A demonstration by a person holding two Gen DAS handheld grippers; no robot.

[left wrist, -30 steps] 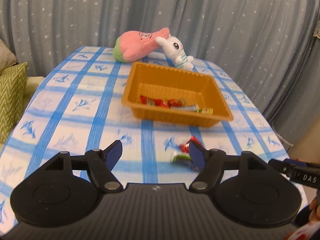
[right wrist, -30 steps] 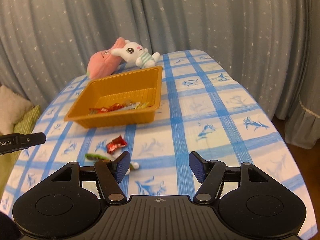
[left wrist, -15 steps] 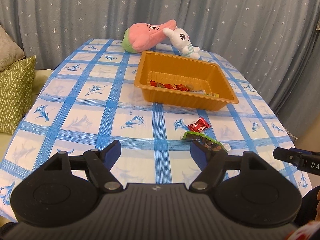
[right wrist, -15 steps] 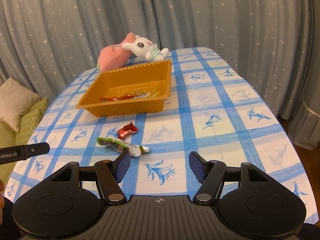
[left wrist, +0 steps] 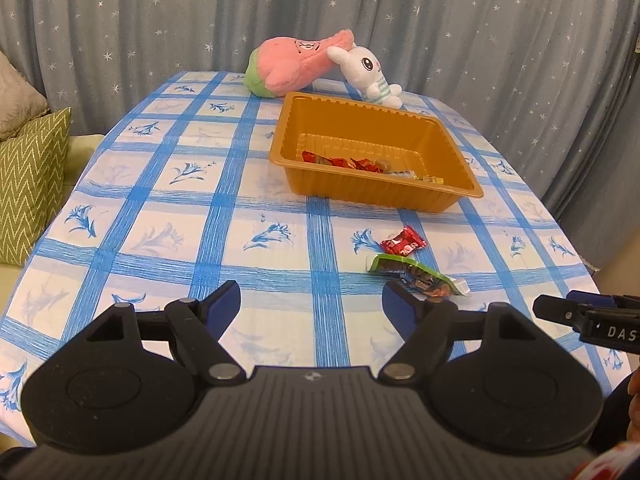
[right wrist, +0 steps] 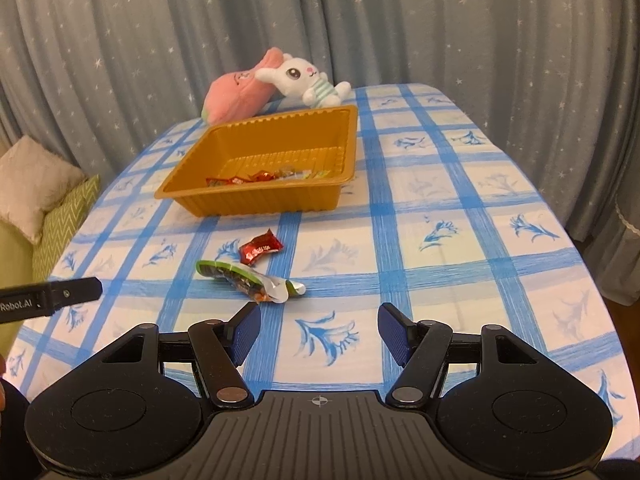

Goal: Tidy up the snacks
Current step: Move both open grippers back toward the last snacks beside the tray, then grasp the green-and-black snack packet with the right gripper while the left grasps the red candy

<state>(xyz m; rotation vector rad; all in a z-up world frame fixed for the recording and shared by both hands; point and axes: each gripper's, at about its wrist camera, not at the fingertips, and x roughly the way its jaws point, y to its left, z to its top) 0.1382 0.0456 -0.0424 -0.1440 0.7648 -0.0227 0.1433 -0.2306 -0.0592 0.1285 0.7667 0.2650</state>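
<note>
An orange tray [left wrist: 376,196] stands on the blue-checked tablecloth with several wrapped snacks [left wrist: 360,163] along its near wall. In front of it lie a red candy wrapper [left wrist: 402,242] and a long green packet [left wrist: 416,274]. My left gripper [left wrist: 312,294] hovers open and empty over the cloth, the green packet just beyond its right finger. In the right wrist view the tray [right wrist: 260,202], red wrapper [right wrist: 260,246] and green packet [right wrist: 244,278] sit ahead and to the left. My right gripper [right wrist: 319,314] is open with nothing between its pads.
A pink plush [left wrist: 296,64] and a white rabbit plush [left wrist: 368,72] lie behind the tray at the table's far end. A green zigzag cushion [left wrist: 28,184] sits off the left edge. Starred grey curtains surround the table. The other gripper's finger [left wrist: 592,316] shows at the right.
Both grippers have drawn back from the tray, so the two loose wrappers that were beside the finger pads now lie ahead of them. The left jaws stand slightly wider.
</note>
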